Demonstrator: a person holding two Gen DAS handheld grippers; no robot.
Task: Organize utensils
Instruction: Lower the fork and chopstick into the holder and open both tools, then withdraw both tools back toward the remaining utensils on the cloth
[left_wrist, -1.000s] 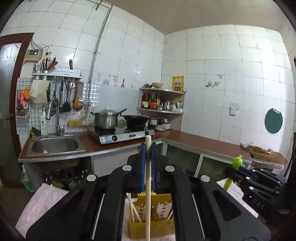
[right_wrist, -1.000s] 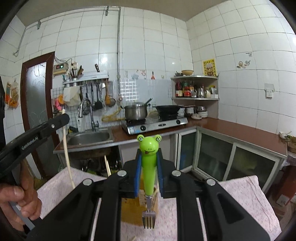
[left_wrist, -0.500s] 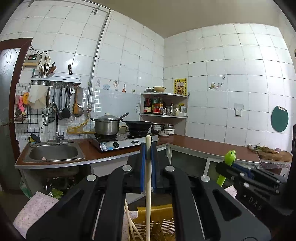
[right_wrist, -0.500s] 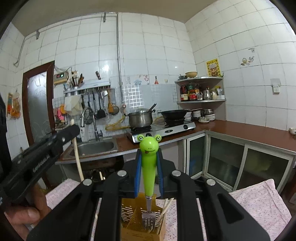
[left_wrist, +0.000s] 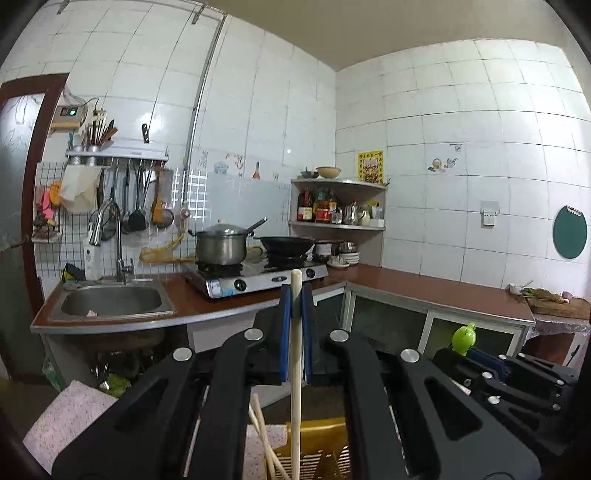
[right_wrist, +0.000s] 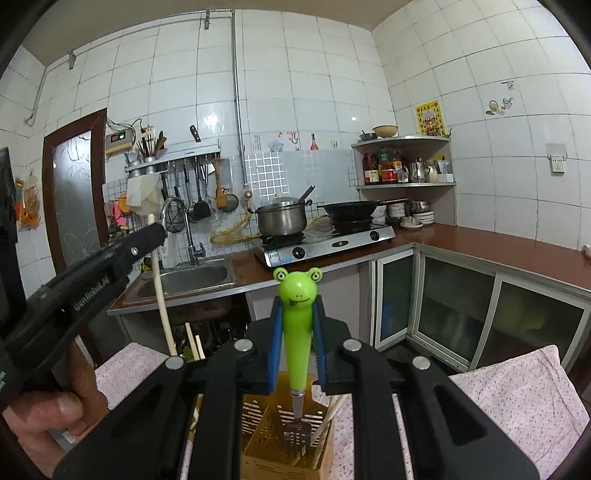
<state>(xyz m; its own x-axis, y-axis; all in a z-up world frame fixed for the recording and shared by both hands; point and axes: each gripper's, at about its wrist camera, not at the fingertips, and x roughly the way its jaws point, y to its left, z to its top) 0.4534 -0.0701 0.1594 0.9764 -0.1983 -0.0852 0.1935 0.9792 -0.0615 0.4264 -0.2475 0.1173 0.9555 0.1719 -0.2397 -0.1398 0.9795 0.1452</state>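
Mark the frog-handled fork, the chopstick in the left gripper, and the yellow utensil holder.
frog-handled fork (right_wrist: 295, 332): right wrist view, on the green handle below the frog face.
chopstick (left_wrist: 296, 369): left wrist view, mid-shaft below the blue pads.
yellow utensil holder (right_wrist: 258, 424): right wrist view, slotted back wall.

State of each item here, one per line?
Left gripper: shut on chopstick, upright.
Right gripper: shut on frog fork, tines down over the holder.
Utensil holder: upright, chopsticks inside.
Pot: lidded, on stove.
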